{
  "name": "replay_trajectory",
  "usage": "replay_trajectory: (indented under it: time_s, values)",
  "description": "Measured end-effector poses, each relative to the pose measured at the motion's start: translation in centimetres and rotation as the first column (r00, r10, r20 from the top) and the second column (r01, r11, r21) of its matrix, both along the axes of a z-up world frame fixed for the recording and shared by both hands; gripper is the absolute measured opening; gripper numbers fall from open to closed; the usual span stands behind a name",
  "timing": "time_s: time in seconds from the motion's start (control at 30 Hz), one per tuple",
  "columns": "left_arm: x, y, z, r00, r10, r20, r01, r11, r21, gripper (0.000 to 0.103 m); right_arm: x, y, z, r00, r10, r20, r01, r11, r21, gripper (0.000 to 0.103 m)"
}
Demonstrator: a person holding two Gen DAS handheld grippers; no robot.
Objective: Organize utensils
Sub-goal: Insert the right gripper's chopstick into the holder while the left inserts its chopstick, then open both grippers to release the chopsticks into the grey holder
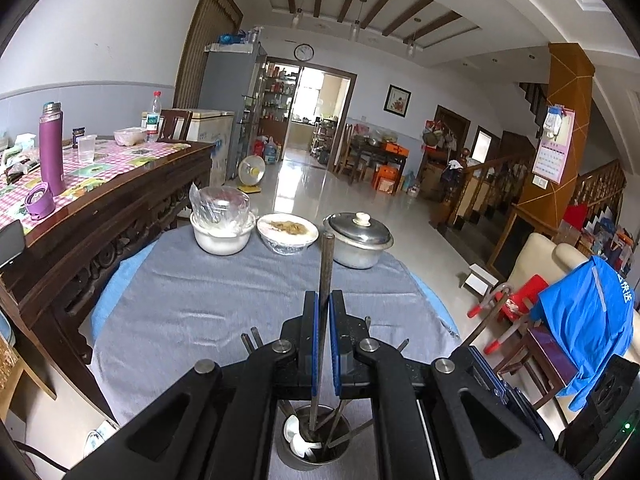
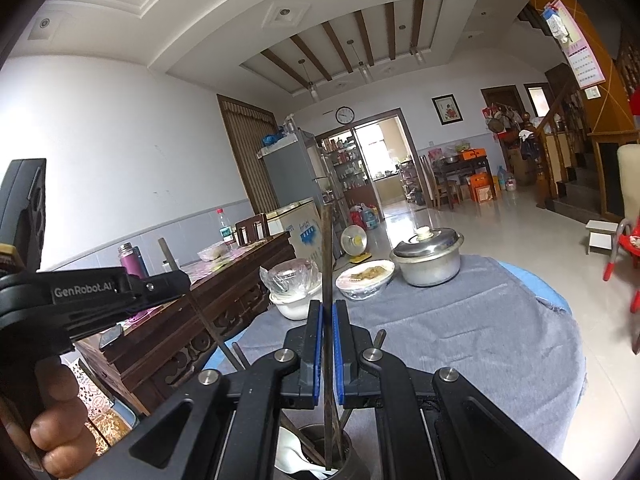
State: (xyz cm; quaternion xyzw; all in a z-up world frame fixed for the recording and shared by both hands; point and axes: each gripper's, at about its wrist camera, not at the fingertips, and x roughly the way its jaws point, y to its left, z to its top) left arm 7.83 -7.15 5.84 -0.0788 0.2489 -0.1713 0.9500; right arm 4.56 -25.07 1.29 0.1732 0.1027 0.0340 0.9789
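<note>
**Two claws, two chopsticks, one steel cup**

Your left gripper [image 1: 324, 304] is pinched tight on a dark chopstick [image 1: 326, 264], its blue pads [image 1: 315, 344] pressed to the shaft. The stick runs up past the fingertips and down behind them into the steel utensil cup [image 1: 314, 446], which sits directly below the claw at the near edge of the grey cloth [image 1: 180, 300]. In that cup you can count one white spoon [image 1: 298, 438] and several more dark sticks; their exact number is not readable.

Your right gripper [image 2: 328, 316] is likewise clamped shut on a second chopstick [image 2: 326, 248], held nearly upright, its lower end reaching into the same utensil cup [image 2: 328, 456] beneath the fingers. To the left of this claw the other gripper's body shows side-on, lettered "GenRobot.AI" [image 2: 82, 291], with a hand [image 2: 60, 420] wrapped on its grip.

Beyond both claws, from left to right, stand three vessels: one white bowl [image 1: 222, 236] with plastic wrap bunched in it, one film-covered dish of food [image 1: 287, 234], and one lidded metal pot [image 1: 358, 244].

Further left, on the chequered sideboard, are one purple flask [image 1: 51, 148] and one red-capped bottle [image 1: 153, 116]. On the chair to the right, the blue garment [image 1: 592, 320] carries white characters too small to read.
</note>
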Motion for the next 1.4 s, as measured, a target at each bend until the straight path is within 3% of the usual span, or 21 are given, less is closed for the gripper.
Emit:
replay_trajectory:
  time_s: [0.8, 1.07, 1.17, 1.23, 1.4]
  values:
    - [0.7, 0.3, -1.9, 0.999, -0.009, -0.051, 0.009, 1.0, 0.004, 0.005, 0.7, 0.9, -0.5, 1.0, 0.004, -0.027, -0.005, 0.999, -0.046, 0.006]
    - [1.6, 1.1, -3.6, 0.992, -0.033, -0.121, 0.032, 0.999, -0.005, 0.006, 1.6, 1.4, -1.7, 0.996, 0.038, -0.087, -0.044, 0.997, -0.062, 0.006]
    - [1.3, 2.1, -4.2, 0.991, -0.036, -0.125, 0.036, 0.999, -0.002, 0.021, 1.6, 1.1, -2.1, 0.992, 0.064, -0.106, -0.07, 0.996, -0.047, 0.006]
    - [1.0, 2.8, -4.4, 0.993, -0.017, -0.113, 0.019, 1.0, 0.013, 0.044, 1.4, 0.6, -2.4, 0.992, 0.066, -0.107, -0.07, 0.997, -0.04, 0.006]
    - [0.0, 4.9, -5.5, 0.993, 0.014, -0.121, -0.01, 0.999, 0.037, 0.046, 1.2, -0.8, -3.2, 0.989, 0.039, -0.14, -0.042, 0.999, -0.013, 0.006]
